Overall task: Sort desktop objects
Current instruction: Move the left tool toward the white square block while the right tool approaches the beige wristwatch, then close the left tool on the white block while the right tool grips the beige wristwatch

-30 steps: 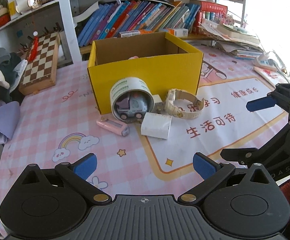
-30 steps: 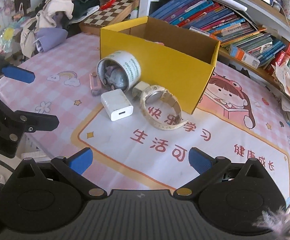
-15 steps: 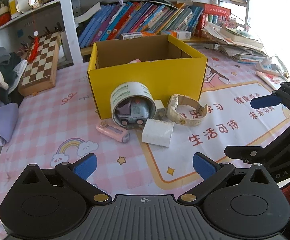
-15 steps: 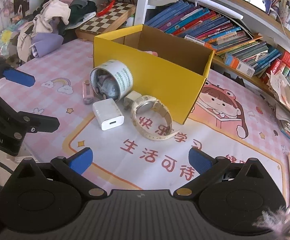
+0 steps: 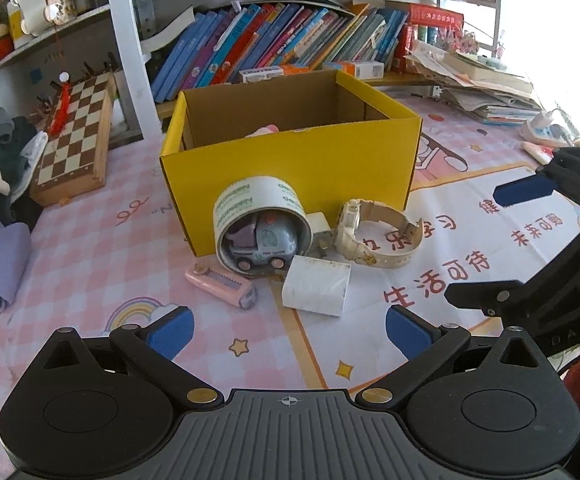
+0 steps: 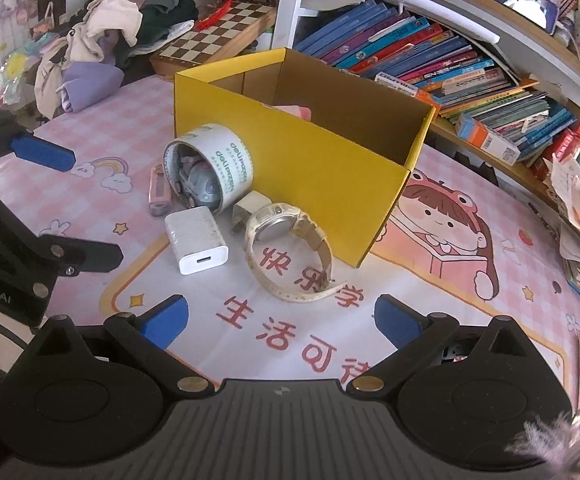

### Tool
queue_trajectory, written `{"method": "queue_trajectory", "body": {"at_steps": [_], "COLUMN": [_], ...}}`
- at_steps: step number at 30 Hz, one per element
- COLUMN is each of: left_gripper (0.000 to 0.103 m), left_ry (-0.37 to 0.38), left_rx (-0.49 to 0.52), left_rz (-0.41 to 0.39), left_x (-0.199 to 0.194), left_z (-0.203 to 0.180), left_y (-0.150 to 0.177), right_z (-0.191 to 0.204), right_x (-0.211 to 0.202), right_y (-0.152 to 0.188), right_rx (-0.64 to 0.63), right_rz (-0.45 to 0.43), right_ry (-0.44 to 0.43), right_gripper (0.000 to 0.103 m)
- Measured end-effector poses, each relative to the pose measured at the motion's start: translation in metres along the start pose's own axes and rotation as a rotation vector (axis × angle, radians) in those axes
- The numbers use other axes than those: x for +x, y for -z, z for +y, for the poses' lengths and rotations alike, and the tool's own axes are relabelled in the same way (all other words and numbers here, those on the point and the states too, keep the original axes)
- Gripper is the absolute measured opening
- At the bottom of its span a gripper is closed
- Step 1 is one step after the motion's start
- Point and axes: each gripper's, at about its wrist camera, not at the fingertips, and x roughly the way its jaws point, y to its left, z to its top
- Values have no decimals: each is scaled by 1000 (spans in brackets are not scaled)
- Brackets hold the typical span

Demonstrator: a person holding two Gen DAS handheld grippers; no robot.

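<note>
Both my left tool (image 5: 288, 330) and my right tool (image 6: 282, 316) hang wide and empty above the table (image 5: 90, 248), where the tape roll (image 5: 260, 216) with the toy car (image 5: 264, 246) inside, charger (image 5: 315, 290) and watch (image 5: 373, 236) lie just before the yellow box (image 5: 290, 168).

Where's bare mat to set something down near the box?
Bare: the printed mat between the right tongs and the watch, and the pink checks left of the box. Crowded: the box front, where tape roll, toy car, charger and pink clip bunch together.
</note>
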Motion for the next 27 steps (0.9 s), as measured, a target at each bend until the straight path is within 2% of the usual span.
{"method": "queue_trajectory", "body": {"at_steps": [16, 20, 25, 27], "left_gripper": [103, 101, 101, 99], "left_ry": [-12, -7, -21, -19], "left_rx": [-39, -31, -25, -19], "left_rz": [62, 75, 97, 118], "left_x": [31, 38, 50, 55], "left_z": [-1, -2, -2, -3], "left_y": [-12, -14, -17, -16], "right_z": [-24, -30, -43, -48], "right_x": [39, 49, 61, 66], "right_y": [-14, -15, -19, -20], "right_rx": [-17, 1, 51, 88], "right_rz": [47, 65, 73, 81], "right_ry": [-79, -94, -74, -100], "right_gripper": [101, 99, 96, 96]}}
